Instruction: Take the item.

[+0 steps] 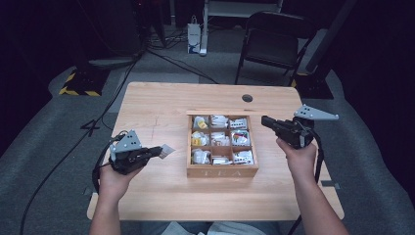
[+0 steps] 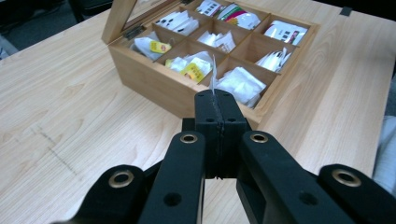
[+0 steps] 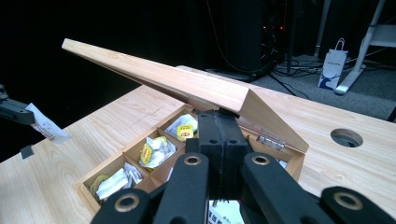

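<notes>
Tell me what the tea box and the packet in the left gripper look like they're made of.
Tea box: light wood, probably bamboo or pine, smooth matte finish with visible grain and a small metal hinge. Packet, pinched in the left gripper: thin white sheet, likely paper, seen edge-on as a sliver, creased.

Tea box [image 1: 222, 170] is sitting right of centre on the table [image 1: 161, 200], lid [image 3: 177, 81] standing open along its far side. Nine compartments inside, three rows by three, tea packets [image 1: 200, 139] lying in each. Left gripper [image 1: 155, 151] is hanging left of the box, apart from it, pinching a tea packet [image 1: 167, 150]. Right gripper [image 1: 266, 121] is sitting at the box's right far corner, jaws under the lid's edge. Round hole [image 1: 247, 98] lying behind the box. Chair [image 1: 271, 44] and paper bag [image 1: 194, 38] are standing beyond the table.
</notes>
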`<move>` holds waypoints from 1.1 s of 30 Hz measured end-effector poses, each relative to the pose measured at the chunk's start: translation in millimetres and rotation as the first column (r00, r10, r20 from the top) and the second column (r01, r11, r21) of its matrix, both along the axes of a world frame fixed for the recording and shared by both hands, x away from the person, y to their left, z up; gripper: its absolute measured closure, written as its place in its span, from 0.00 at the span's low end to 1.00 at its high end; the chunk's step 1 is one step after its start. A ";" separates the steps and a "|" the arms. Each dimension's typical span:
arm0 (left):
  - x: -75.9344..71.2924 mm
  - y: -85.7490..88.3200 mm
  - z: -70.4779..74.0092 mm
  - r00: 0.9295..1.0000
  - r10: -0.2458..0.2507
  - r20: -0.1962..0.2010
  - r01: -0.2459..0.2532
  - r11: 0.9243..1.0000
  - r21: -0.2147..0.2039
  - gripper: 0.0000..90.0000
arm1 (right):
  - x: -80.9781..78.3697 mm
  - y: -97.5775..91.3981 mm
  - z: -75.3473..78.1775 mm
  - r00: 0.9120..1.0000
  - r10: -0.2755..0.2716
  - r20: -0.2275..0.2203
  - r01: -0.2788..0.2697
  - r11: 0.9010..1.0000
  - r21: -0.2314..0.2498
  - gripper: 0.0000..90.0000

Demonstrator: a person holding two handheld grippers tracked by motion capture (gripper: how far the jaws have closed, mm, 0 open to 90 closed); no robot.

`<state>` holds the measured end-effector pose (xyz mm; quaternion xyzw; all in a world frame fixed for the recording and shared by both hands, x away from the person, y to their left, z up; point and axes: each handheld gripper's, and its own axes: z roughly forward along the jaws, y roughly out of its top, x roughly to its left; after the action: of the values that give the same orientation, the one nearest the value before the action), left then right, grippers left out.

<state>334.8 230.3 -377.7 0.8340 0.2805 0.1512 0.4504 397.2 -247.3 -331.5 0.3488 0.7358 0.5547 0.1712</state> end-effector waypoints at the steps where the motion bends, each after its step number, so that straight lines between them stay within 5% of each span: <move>1: 0.8 3.3 -3.9 1.000 -0.003 0.003 0.003 1.000 -0.001 1.00 | 0.0 0.0 0.0 1.000 0.000 0.000 0.000 1.000 0.000 1.00; 13: 13.8 18.2 -31.5 0.997 0.051 -0.065 -0.050 0.999 0.016 1.00 | -0.3 0.1 0.0 1.000 0.000 -0.001 0.000 1.000 -0.002 1.00; 33: 28.3 33.9 -64.4 0.974 0.130 -0.187 -0.124 0.991 0.042 1.00 | -0.4 0.0 -0.1 1.000 0.001 -0.001 -0.001 1.000 -0.003 1.00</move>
<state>363.1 264.2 -442.1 0.8317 0.3725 0.1040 0.3984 396.8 -247.4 -331.6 0.3487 0.7369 0.5533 0.1710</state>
